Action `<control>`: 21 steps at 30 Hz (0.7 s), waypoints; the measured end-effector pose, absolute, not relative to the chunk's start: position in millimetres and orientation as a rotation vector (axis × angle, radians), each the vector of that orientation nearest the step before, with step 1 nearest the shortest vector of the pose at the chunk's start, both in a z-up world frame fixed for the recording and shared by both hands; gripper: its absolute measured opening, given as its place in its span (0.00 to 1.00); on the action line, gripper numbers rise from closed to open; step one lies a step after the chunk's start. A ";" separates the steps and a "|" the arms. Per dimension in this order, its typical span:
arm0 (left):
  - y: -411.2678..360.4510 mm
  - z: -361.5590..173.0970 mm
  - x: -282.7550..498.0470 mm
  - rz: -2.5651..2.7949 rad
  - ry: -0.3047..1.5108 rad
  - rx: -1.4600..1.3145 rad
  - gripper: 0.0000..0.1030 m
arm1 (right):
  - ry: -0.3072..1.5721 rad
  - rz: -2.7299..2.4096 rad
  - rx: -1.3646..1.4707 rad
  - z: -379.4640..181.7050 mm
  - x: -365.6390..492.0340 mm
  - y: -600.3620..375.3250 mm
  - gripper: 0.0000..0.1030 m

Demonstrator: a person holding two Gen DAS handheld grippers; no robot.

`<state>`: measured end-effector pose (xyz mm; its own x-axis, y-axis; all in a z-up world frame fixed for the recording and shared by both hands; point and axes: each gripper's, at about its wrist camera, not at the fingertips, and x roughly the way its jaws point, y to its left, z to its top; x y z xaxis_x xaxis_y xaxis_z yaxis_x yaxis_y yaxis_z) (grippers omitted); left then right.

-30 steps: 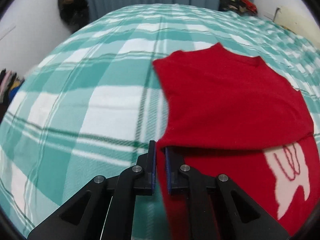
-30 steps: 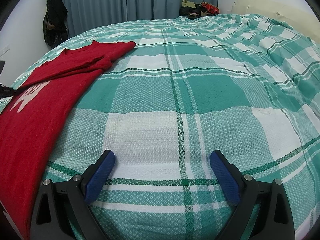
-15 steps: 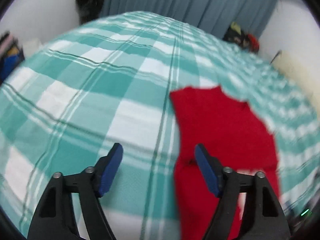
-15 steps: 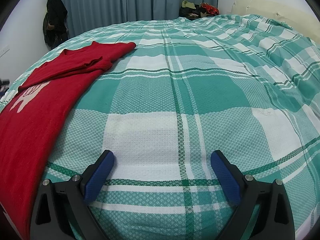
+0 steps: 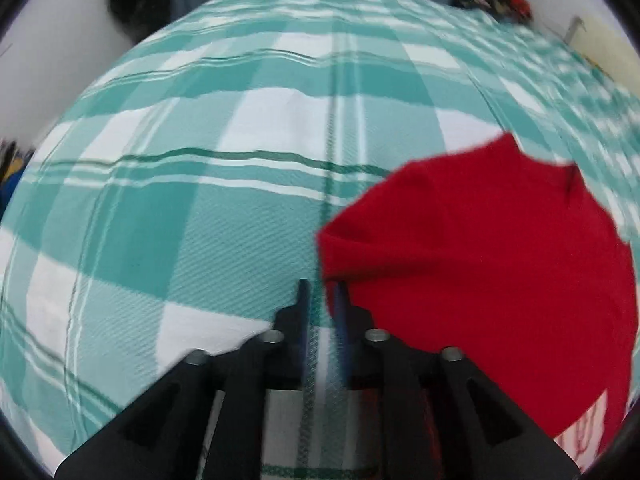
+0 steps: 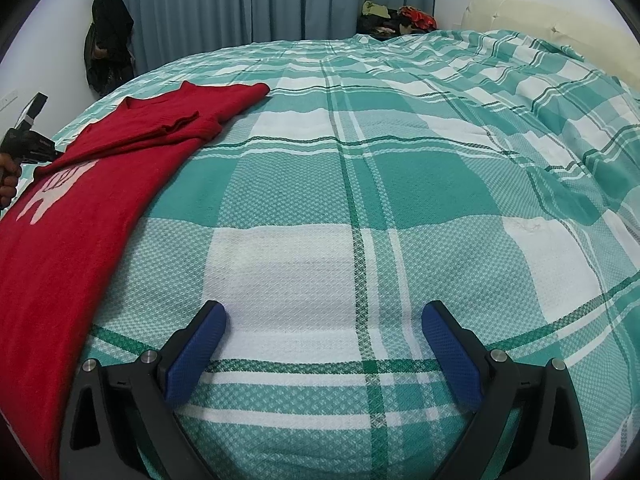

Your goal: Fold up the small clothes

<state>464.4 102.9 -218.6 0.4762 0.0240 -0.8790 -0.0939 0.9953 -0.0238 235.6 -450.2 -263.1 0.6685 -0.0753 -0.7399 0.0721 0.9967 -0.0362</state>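
A small red sweater (image 5: 480, 248) with a white print lies on the green plaid bedspread (image 5: 200, 220), one sleeve folded over its body. It also shows at the left of the right wrist view (image 6: 80, 200). My left gripper (image 5: 322, 304) is nearly shut right at the sweater's left edge; only bedspread shows in the narrow gap between its jaws. My right gripper (image 6: 324, 336) is wide open and empty over bare bedspread, to the right of the sweater. The left gripper's body (image 6: 28, 140) and a hand show at the far left of the right wrist view.
Blue-grey curtains (image 6: 260, 0) hang behind the bed. A dark garment (image 6: 108, 36) hangs on the left wall. A pile of clothes (image 6: 396, 18) sits at the far corner. A cream headboard (image 6: 540, 20) is at the right.
My left gripper let go of the sweater's edge and opened, then closed to a narrow gap beside the sweater's left edge. My right gripper has stayed still and open.
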 end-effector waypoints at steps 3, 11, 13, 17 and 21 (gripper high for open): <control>113.9 -195.9 443.7 0.104 1.008 -0.116 0.75 | 0.833 -0.083 -0.004 -263.0 235.5 -450.2 0.95; 93.4 -225.3 384.0 0.037 1.096 0.060 0.82 | 0.830 -0.086 -0.005 -263.0 235.3 -450.2 0.95; 103.1 -224.3 374.3 0.044 1.061 -0.023 0.83 | 0.830 -0.087 -0.006 -263.0 235.2 -450.1 0.95; 110.6 -202.1 362.3 0.065 1.050 -0.132 0.82 | 0.828 -0.088 -0.007 -263.2 234.6 -449.9 0.95; 106.7 -185.1 335.5 -0.012 0.979 -0.199 0.88 | 0.828 -0.088 -0.008 -263.3 234.7 -449.8 0.95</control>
<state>335.5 106.7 -185.1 0.5589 -0.0995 -0.8232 -0.0799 0.9817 -0.1729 234.7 -449.8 -263.3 0.6731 -0.0814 -0.7351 0.0755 0.9963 -0.0412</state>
